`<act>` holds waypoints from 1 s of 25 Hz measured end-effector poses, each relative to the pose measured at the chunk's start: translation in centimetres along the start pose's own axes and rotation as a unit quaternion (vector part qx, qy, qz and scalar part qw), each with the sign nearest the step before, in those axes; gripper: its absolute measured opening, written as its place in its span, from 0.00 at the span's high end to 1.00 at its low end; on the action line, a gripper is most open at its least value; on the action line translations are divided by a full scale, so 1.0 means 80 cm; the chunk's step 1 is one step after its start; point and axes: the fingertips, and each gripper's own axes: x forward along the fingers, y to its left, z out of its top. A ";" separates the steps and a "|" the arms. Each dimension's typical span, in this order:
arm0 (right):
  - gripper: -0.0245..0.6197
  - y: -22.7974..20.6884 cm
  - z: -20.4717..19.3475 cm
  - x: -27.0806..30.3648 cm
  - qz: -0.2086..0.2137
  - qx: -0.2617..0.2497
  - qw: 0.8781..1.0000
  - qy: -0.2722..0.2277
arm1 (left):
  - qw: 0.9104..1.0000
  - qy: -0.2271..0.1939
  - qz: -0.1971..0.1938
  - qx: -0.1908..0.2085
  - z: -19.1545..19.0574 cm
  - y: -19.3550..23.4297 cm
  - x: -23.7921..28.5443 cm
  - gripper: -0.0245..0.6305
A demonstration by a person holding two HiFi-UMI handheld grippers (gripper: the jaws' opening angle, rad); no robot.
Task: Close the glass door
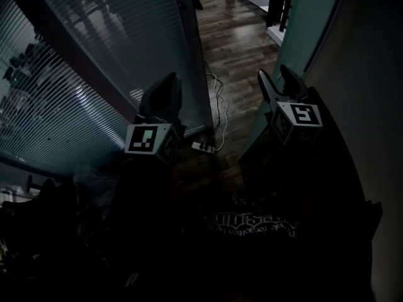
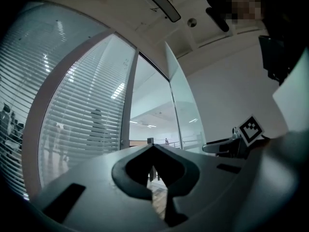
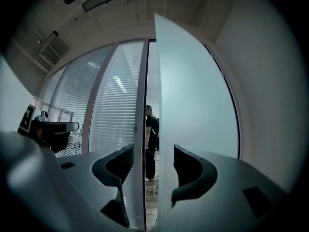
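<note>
While agape, right hand-held gripper (image 3: 153, 151) astride glass door (image 3: 193, 105) edge

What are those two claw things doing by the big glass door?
A person is holding a gripper in each hand at a frosted glass door. The right gripper has its jaws apart, with the door's edge lined up between them but not squeezed yet. The left gripper is shut and empty, held near the glass wall with blinds. The door is open, and the wooden floor shows through the gap.

left tongs (image 2: 153, 148) pinched together; right tongs (image 3: 153, 153) spread apart
</note>
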 end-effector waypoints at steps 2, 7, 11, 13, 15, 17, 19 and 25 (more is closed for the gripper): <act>0.59 0.003 -0.001 0.007 -0.002 0.001 1.000 0.000 | 1.000 0.000 -0.001 0.001 -0.001 0.007 0.002 0.96; 0.59 0.010 0.004 0.024 -0.005 0.000 1.000 -0.002 | 1.000 0.002 -0.005 0.002 -0.001 0.023 0.009 0.96; 0.59 0.015 -0.001 0.035 -0.002 0.001 1.000 -0.002 | 1.000 0.002 -0.003 0.001 -0.007 0.032 0.011 0.96; 0.59 0.016 -0.002 0.040 -0.001 0.001 1.000 -0.003 | 1.000 0.002 -0.003 0.003 -0.008 0.034 0.013 0.96; 0.59 0.017 -0.001 0.045 0.001 0.001 1.000 -0.003 | 1.000 0.003 -0.002 0.005 -0.008 0.038 0.015 0.96; 0.59 0.020 -0.002 0.051 0.006 -0.001 1.000 -0.003 | 1.000 0.004 0.002 0.004 -0.011 0.043 0.016 0.96; 0.59 0.024 -0.002 0.060 0.012 -0.003 1.000 -0.004 | 1.000 0.002 0.006 0.004 -0.012 0.051 0.019 0.96; 0.59 0.038 -0.004 0.085 0.029 -0.005 1.000 -0.001 | 1.000 -0.002 0.012 0.006 -0.011 0.067 0.032 0.96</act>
